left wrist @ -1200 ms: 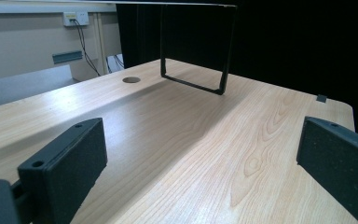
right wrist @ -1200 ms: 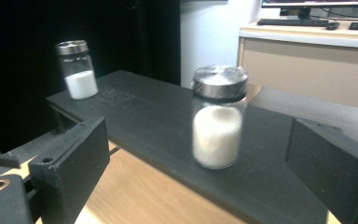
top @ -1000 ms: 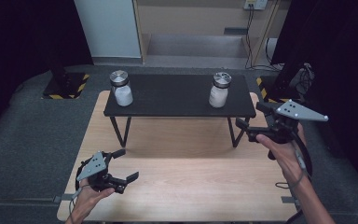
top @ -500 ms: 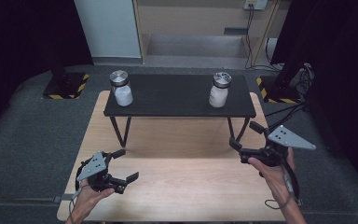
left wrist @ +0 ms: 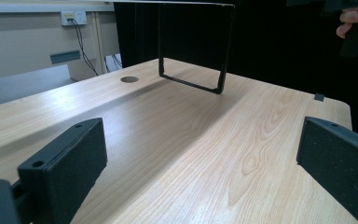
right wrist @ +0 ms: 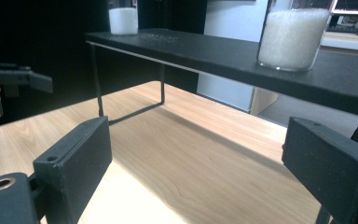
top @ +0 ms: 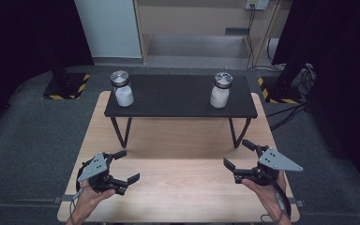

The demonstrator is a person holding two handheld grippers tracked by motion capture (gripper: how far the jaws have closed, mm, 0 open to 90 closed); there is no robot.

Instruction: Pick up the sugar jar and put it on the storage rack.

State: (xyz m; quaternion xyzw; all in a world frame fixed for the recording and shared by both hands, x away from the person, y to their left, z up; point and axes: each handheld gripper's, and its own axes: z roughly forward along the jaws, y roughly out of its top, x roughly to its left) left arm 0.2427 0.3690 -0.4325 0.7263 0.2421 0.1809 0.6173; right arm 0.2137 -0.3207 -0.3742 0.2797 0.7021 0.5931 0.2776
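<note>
Both claws, left claw (top: pixel 124 165) and right claw (top: pixel 238 153), gape empty over table (top: pixel 183 187). Start pose, likely; next: reach toward a jar (top: pixel 220 90) on the shelf (top: pixel 178 101).

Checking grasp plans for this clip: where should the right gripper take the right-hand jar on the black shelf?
Probably the right jar's white body, below its metal lid, approached level from the table side: it stands upright, round, unobstructed, and the open right gripper already faces it.
</note>
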